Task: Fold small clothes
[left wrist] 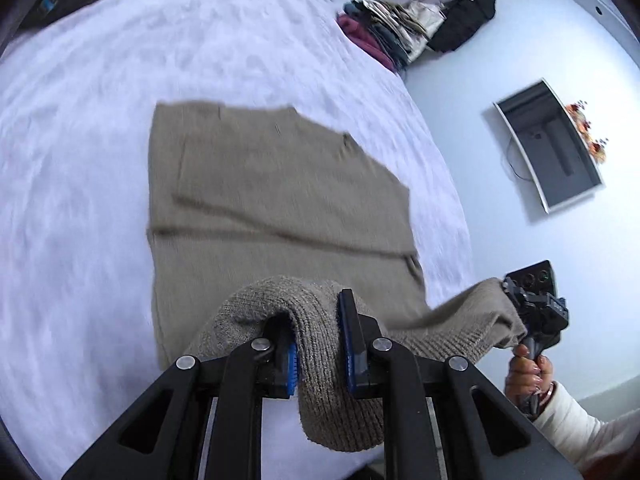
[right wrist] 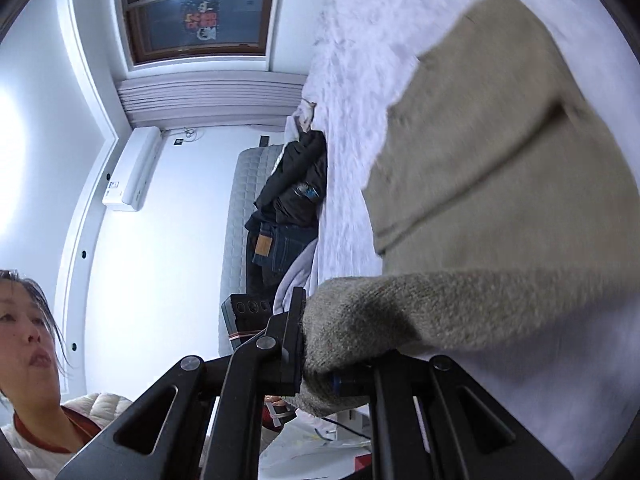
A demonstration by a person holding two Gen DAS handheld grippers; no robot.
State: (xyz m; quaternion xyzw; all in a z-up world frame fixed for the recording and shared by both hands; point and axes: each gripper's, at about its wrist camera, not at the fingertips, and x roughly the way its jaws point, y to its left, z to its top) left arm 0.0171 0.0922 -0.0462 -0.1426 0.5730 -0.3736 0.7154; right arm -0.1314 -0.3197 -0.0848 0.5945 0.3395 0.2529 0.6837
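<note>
A tan knitted sweater (left wrist: 256, 184) lies spread on the white bed (left wrist: 80, 160), with its near edge lifted off the cover. My left gripper (left wrist: 318, 344) is shut on a thick fold of that edge, which drapes over and between the blue pads (left wrist: 352, 360). Further right, my right gripper (left wrist: 510, 300) pinches the other end of the same lifted edge. In the right wrist view my right gripper (right wrist: 320, 344) is shut on the knit, and the sweater (right wrist: 500, 168) stretches away from it over the bed (right wrist: 352, 80). The knit hides the right fingertips.
A pile of clothes (left wrist: 384, 28) and a black bag (left wrist: 464, 20) lie at the bed's far corner. Dark garments (right wrist: 292, 208) sit at the bed's head end. A person (right wrist: 36, 360) in a white jacket stands close by. A wall screen (left wrist: 548, 144) hangs to the right.
</note>
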